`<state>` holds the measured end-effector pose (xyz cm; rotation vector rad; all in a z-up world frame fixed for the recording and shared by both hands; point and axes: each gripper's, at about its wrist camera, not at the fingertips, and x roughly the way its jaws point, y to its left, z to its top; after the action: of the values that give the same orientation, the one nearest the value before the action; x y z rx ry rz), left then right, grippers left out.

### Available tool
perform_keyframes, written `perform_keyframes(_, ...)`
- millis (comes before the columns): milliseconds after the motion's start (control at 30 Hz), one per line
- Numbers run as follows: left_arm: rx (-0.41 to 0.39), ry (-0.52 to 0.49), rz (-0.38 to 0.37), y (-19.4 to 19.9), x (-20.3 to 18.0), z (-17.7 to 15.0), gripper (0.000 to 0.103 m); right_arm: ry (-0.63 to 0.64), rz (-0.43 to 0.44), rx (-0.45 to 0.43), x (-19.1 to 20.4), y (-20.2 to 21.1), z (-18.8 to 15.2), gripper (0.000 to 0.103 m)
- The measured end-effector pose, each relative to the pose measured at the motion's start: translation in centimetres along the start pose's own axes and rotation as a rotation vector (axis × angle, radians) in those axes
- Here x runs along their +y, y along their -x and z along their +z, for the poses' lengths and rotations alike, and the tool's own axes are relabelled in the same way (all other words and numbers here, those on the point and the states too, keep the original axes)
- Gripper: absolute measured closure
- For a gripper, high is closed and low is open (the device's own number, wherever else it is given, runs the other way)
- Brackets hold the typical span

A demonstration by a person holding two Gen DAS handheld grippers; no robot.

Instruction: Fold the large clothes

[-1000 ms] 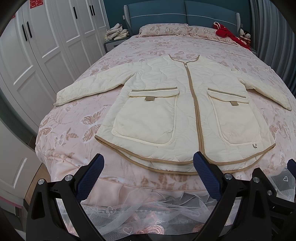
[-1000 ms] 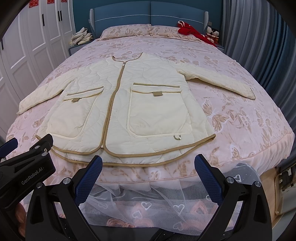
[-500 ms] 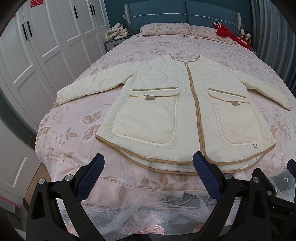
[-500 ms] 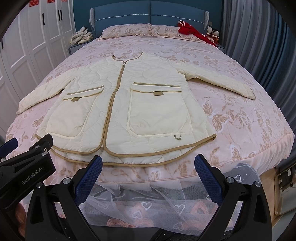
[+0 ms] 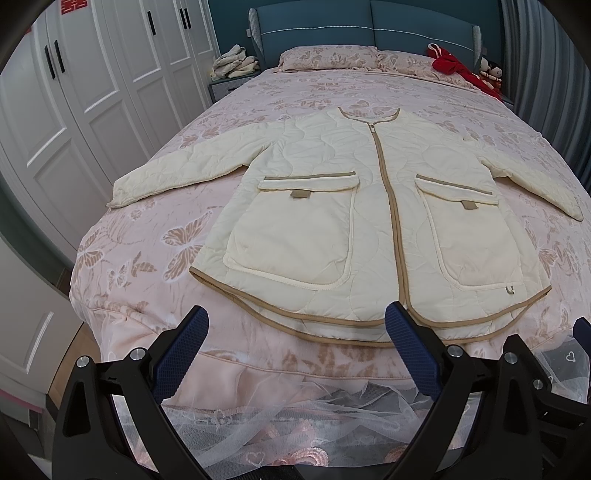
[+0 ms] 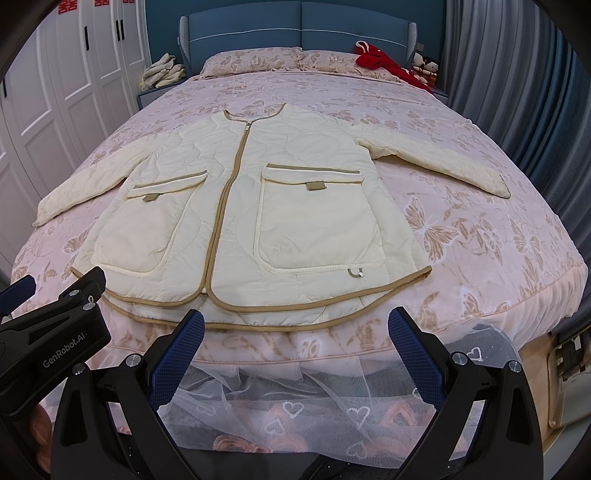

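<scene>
A cream quilted jacket [image 5: 369,206] with tan trim lies flat, face up and zipped, on the pink bed [image 5: 147,258]; both sleeves are spread out to the sides. It also shows in the right wrist view [image 6: 240,206]. My left gripper [image 5: 295,325] is open and empty, hovering just short of the jacket's hem at the bed's foot. My right gripper [image 6: 295,325] is open and empty, also just short of the hem. The left gripper's body shows at the left of the right wrist view [image 6: 55,332].
White wardrobe doors [image 5: 92,92] stand left of the bed. A nightstand with folded cloth [image 5: 232,66] sits by the blue headboard [image 5: 369,26]. Pillows and red clothing [image 5: 454,70] lie at the head. Grey curtains [image 6: 517,74] hang on the right. A lace bed skirt [image 6: 314,406] hangs below.
Both grippers have drifted very slightly; the jacket has not moved and both grippers stay open.
</scene>
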<state>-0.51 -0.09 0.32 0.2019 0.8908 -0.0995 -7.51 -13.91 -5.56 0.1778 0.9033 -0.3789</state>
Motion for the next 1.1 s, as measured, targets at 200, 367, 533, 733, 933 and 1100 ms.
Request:
perform_keyframes(200,0.0,0.001,0.0,0.1,0.0,0.0,0.009,0.001,-0.001,0.0,0.0,0.0,0.0,0.005)
perform_keyframes(367,0.001,0.0,0.0,0.0,0.0,0.0,0.009,0.001,-0.001,0.001,0.0,0.0,-0.1,0.005)
perform_keyframes(533,0.001,0.001,-0.001,0.1,0.0,0.0,0.01,0.001,-0.001,0.0,0.0,-0.1,-0.1,0.005)
perform_keyframes(733,0.001,0.001,-0.001,0.0,0.0,0.0,0.01,0.001,0.0,0.002,0.0,-0.2,-0.1,0.005)
perform_keyframes(933,0.004,0.001,-0.01,0.2,0.2,-0.4,0.009,0.005,0.003,0.001,-0.2,-0.5,0.2,0.005)
perform_keyframes(1100,0.008,0.002,-0.027,-0.3,0.5,-0.5,0.009,-0.002,0.003,0.007,-0.3,-1.7,0.3,0.005)
